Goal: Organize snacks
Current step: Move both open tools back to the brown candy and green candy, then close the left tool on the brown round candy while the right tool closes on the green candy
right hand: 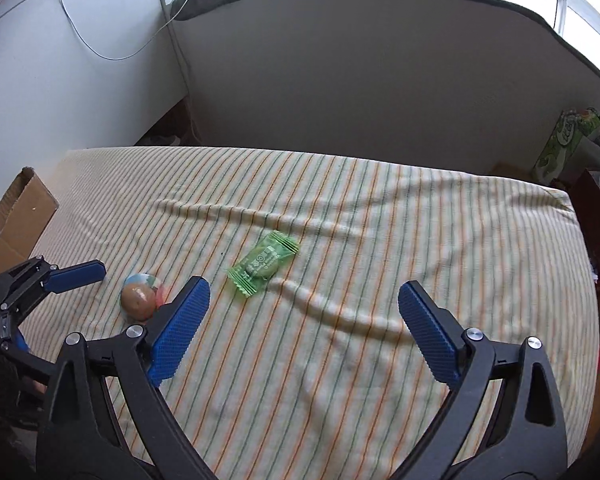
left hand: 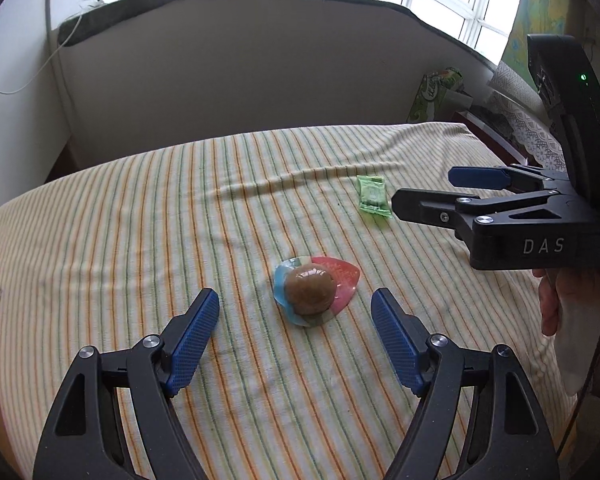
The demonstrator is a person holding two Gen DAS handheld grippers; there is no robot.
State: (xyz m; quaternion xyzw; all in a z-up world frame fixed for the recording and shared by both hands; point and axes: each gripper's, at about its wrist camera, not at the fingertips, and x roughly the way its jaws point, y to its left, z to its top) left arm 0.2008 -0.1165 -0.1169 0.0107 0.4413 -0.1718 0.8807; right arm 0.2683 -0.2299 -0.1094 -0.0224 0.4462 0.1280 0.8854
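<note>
The striped cloth (right hand: pixel 340 360) covers the table and lies in loose ridges, the landmark for everything here. At the cloth's left edge stands a cardboard box (right hand: pixel 18 216), probably where the snacks belong. The left claw (left hand: pixel 295 336) hangs low over the cloth's near part, spread wide and holding nothing, with the round brown snack (left hand: pixel 310 294) in its multicoloured wrapper lying on the cloth just ahead of the gap between the fingers. The right claw (right hand: pixel 304 320) is likewise spread and empty, over the cloth's middle. The green candy packet (right hand: pixel 263 263) lies flat on the cloth ahead of that claw, toward its left finger, just short of a wrinkle. The round snack may roll or squirt out if the fingers close off-centre. The thin packet sits so flat that closing fingers could pinch cloth instead, dragging a ridge and shifting both snacks.
</note>
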